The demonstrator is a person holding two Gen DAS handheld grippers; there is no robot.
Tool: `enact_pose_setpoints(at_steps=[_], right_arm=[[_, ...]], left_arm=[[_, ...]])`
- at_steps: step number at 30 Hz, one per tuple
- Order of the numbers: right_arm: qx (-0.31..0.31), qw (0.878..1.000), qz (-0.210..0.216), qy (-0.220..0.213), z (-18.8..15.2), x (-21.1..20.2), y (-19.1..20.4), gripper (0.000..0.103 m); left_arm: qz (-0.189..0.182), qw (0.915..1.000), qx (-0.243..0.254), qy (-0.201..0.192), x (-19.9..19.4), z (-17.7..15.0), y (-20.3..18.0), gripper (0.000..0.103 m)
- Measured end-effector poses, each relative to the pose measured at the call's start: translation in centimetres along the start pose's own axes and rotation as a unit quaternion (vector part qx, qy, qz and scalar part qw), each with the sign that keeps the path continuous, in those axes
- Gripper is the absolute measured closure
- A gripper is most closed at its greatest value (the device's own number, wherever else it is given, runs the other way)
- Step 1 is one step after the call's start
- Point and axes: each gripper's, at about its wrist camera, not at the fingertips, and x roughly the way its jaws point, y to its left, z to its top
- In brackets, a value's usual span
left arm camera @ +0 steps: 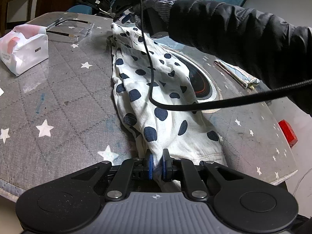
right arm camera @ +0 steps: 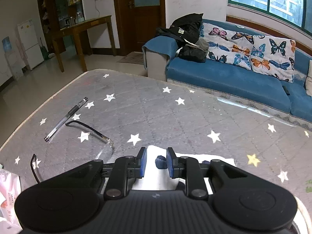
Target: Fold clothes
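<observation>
Fabric of spotted garment (left arm camera: 156,89) is clamped by left gripper (left arm camera: 157,161); right gripper (right arm camera: 155,160) stands parted.

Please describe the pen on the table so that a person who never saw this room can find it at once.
Start from the grey table cover with white stars and look toward its edge nearest the wooden side table. There the pen lies flat beside a pair of glasses. It alone is a straight clear tube with a black grip.
</observation>
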Motion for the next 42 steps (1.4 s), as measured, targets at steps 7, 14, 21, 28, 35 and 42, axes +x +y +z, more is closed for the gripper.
enact_pose_setpoints(at_steps=[7,14,21,28,35,42], right_arm=[[-0.017,1.000,0.000,-0.005,0.4,-1.7,-1.0,0.074],[-0.036,0.999,-0.007,-0.001,0.8,-3.5,-3.3,0.074],[-0.045,0.998,-0.034,0.021,0.2,-3.7,-7.2,0.074],[-0.012,0.999,0.001,0.043,-1.7,-1.5,-9.2,0.075],[0.018,0.998,0.017,0.050,-2.5,0.6,-9.8,0.075],[0.015,0.999,0.019,0.038,-3.3,0.7,-9.9,0.088]], left_arm=[[0.002,1.0000,-0.002,0.000,0.0,0.0,0.0,0.090],[0.001,1.0000,-0.003,-0.001,0.0,-0.1,0.1,0.090],[-0.003,1.0000,-0.005,0.000,0.0,0.0,0.3,0.090],[-0.006,0.9999,-0.010,0.002,0.1,0.0,0.5,0.090],[-0.010,0.9998,-0.013,0.006,0.1,0.1,0.6,0.089],[-0.010,0.9998,-0.014,0.011,0.2,0.3,0.7,0.089]])
